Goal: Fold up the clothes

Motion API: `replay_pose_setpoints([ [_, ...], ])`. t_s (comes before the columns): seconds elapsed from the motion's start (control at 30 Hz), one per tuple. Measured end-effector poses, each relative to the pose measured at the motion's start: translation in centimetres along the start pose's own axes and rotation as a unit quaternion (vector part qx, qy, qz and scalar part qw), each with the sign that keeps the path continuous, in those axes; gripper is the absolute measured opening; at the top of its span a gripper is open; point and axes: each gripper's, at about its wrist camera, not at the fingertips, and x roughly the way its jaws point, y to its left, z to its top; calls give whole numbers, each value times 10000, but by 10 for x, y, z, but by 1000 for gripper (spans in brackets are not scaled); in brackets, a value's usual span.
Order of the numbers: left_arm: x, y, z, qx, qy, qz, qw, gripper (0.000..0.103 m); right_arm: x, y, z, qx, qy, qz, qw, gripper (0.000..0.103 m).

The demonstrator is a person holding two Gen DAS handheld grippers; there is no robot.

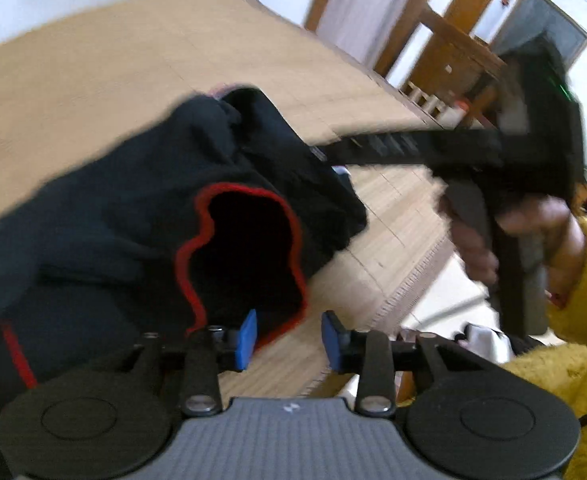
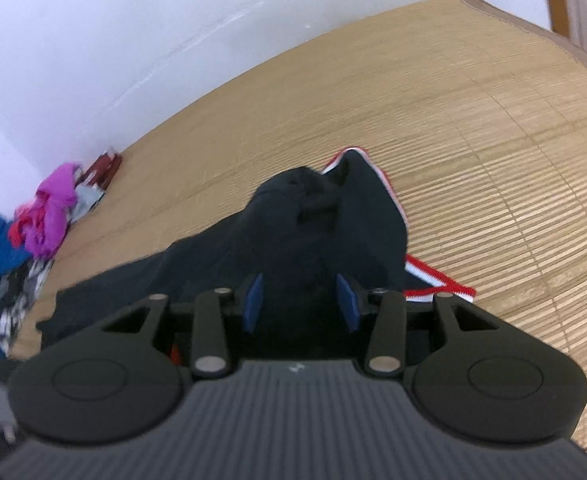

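On the bamboo mat [image 2: 493, 128], a dark garment [image 2: 301, 240] with red-and-white striped trim lay bunched in a heap, one end peaked up toward the far side of the mat, the striped band trailing out on the mat to its right. Beyond the garment's left end, near the wall, sat a pile of other clothes [image 2: 25, 216], well apart from it.

Right gripper [image 2: 300, 300] sat over the near part of the garment, jaws apart with dark fabric between the blue pads [image 2: 253, 302]; whether they pinched it could not be told, cloth looked loose there. In the left wrist view that same gripper's fingers reached level toward the garment's upper fold, held by a hand [image 1: 533, 236] in a yellow fuzzy sleeve [image 1: 581, 280].

Left gripper [image 1: 289, 340] hovered at the garment's near edge, jaws apart, nothing between them but mat; its left pad [image 1: 247, 340] stood just beside the red-piped opening [image 1: 245, 256], probably an armhole or neck. Frame was blurred.

Step judged: early, spreading phase, garment not yet flat, no fold made. Next move probably called for the left jaws to take the hem or piped edge beside them, the right to secure its own hold, then both to pull apart and lay the cloth flat on the mat before folding.
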Motion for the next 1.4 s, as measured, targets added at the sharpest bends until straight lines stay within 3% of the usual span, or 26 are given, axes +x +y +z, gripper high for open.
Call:
replay_pose_setpoints([
  [0.2,-22,11,0,-37,-444,577,9973,49,-31,34,-17,-534,90,260,9982,45],
  [0.37,-3,25,3,-297,-336,763,9961,50,-34,64,-31,-993,3,133,9950,43],
  [0.47,16,25,5,-178,-248,1019,9943,43,-21,70,-36,-933,67,-143,9955,43],
  [0.5,22,24,3,-131,-152,1107,9936,33,-16,70,-37,-913,67,-220,9956,43],
  [0.57,28,23,-2,-101,-64,1280,9917,27,-5,71,-39,-892,161,-358,9952,43],
  [0.6,29,22,-3,-116,-73,1366,9905,17,0,71,-41,-890,198,-460,9948,43],
  [0.63,26,21,-4,-141,-162,1493,9886,13,4,69,-43,-922,240,-542,9940,43],
  [0.77,3,16,-7,-318,-561,1760,9823,12,8,72,-54,-1160,164,-1009,9880,43],
  [0.9,-16,10,-12,-456,-785,1931,9770,12,4,81,-67,-1655,-18,-1518,9745,41],
  [0.97,-15,11,-16,-597,-662,1915,9774,12,-3,84,-74,-1885,-170,-1686,9673,40],
  [1.07,-4,20,-21,-1035,-327,1648,9803,14,-19,89,-86,-2156,-395,-1641,9618,24],
  [1.13,3,29,-26,-1359,-140,1467,9797,15,-24,97,-97,-2547,-436,-1687,9512,23],
  [1.23,6,38,-29,-1648,-157,1402,9762,17,-19,109,-113,-3117,-303,-1812,9323,22],
  [1.3,9,43,-29,-1773,-170,1344,9748,20,-8,106,-117,-3061,35,-1910,9326,24],
  [1.4,8,43,-30,-1745,-177,1331,9755,22,-3,93,-113,-2653,363,-1775,9470,26],
])
